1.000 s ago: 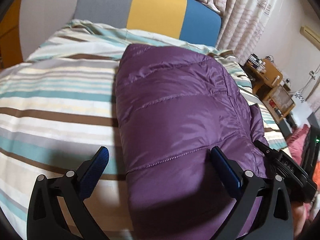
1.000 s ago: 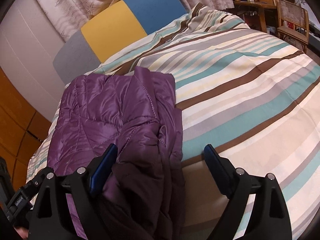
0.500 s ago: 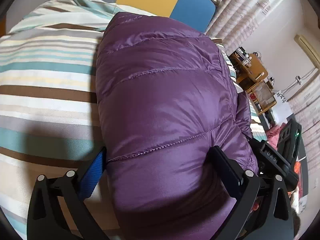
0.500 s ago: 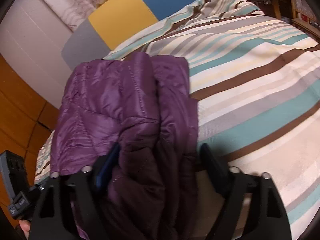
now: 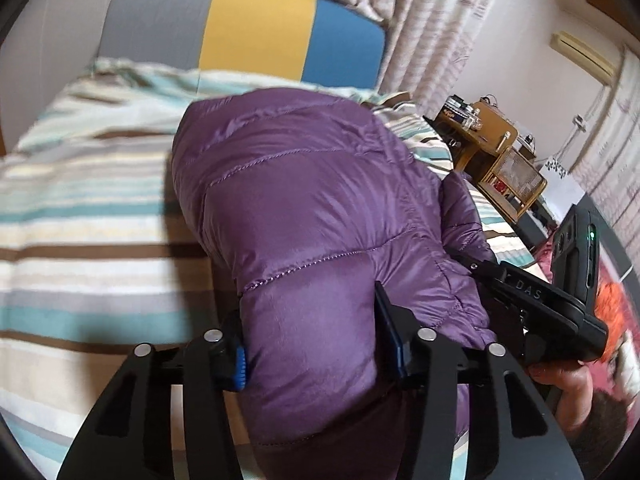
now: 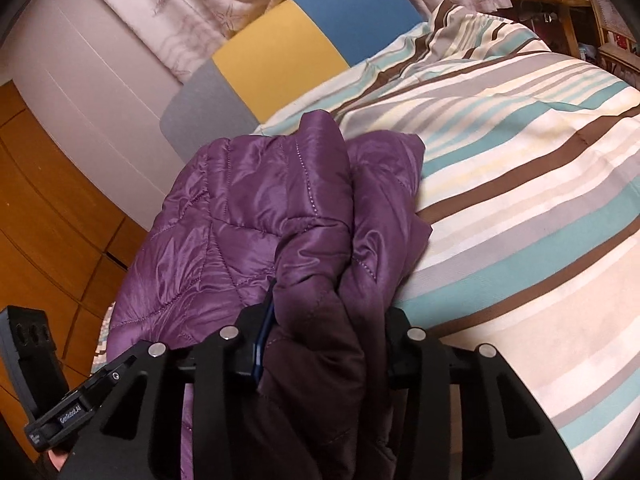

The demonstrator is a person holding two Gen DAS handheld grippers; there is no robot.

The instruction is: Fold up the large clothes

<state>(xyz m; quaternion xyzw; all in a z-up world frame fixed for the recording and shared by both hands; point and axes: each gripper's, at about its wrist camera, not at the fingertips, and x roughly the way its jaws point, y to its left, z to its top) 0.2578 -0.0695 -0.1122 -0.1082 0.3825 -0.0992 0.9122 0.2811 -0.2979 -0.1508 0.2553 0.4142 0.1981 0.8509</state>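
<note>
Left hand-held gripper (image 5: 310, 334) pinches the near left corner of the purple puffer jacket (image 5: 304, 200), and the right hand-held gripper (image 6: 326, 334) pinches the bunched near right edge. Between them the folded jacket lies on the striped bed (image 6: 520, 208), long axis running away toward the headboard (image 5: 256, 24).

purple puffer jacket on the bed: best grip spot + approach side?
Grip the near hem edge of the purple puffer jacket, coming in low from the foot of the striped bed. The padding bunches there into a thick roll that the left gripper and right gripper each clamp.
</note>
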